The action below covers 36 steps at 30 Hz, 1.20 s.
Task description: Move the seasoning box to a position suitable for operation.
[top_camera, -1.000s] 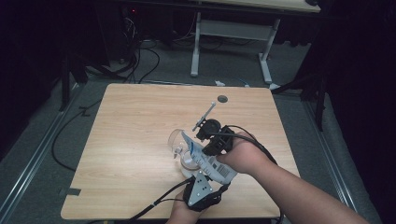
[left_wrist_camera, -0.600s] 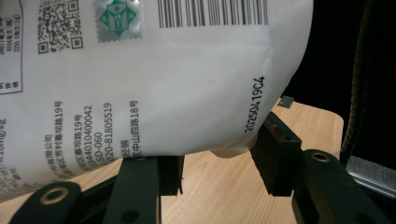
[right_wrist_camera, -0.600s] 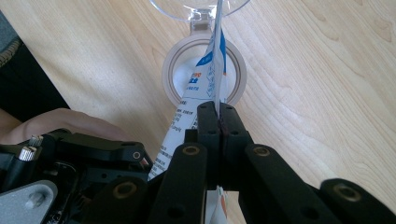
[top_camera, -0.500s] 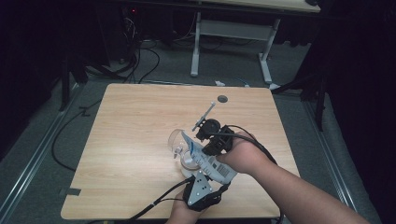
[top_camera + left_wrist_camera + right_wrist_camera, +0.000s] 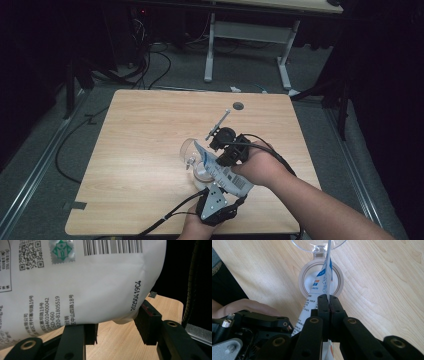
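Two tongs, one white pouch: at the near edge of the wooden bench (image 5: 150, 145) I hold a printed plastic pouch (image 5: 222, 170) tilted over a round container (image 5: 200, 172), w/ its clear lid (image 5: 187, 149) lying open on the far side.

My right tongs (image 5: 328, 302) are pressed tight together on the pouch's thin upper edge; in the right gripper view the pads pinch the flat seam, & the pouch's lower end hangs down into the container's round mouth, blue-and-white print showing. My right hand (image 5: 260, 167) comes in from the right in the high view, cable looping behind it.

My left tongs (image 5: 117, 326) sit at the pouch's bottom end, jaws part-spread either side of the bulging white body. In the left gripper view the right-hand pad touches the pouch near a printed date code; the left-hand pad is just under the pouch's edge. Can't tell if it's pressing. Barcode, QR code & green seal face that camera.

A thin metal rod (image 5: 218, 123) lies on the bench beyond the right tongs, near a small round hole (image 5: 238, 106) in the top.
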Each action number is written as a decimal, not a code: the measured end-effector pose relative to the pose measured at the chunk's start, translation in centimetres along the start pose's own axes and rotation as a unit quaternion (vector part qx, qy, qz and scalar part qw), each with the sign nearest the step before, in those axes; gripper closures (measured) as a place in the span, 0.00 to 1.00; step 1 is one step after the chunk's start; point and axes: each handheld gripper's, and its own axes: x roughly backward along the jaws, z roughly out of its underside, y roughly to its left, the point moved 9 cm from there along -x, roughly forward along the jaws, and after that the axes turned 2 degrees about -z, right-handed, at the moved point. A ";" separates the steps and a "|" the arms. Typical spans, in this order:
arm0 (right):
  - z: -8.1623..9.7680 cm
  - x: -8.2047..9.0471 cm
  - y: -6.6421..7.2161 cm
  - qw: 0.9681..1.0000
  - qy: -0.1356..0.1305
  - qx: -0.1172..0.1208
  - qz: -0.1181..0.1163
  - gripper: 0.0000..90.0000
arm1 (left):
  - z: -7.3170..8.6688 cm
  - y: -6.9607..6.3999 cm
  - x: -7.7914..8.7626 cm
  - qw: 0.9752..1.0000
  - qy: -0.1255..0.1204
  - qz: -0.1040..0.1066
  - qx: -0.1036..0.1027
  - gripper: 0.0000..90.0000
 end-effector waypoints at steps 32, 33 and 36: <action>-0.3 0.1 0.2 1.000 0.004 0.005 0.006 1.00 | -0.3 0.1 0.2 1.000 -0.003 0.001 0.001 0.63; -0.3 0.1 0.2 1.000 0.004 0.005 0.006 1.00 | -0.3 0.1 0.2 1.000 -0.003 0.001 0.001 0.63; -0.3 0.1 0.1 1.000 0.004 0.005 0.006 1.00 | -0.3 0.1 0.2 1.000 -0.003 0.001 0.001 0.63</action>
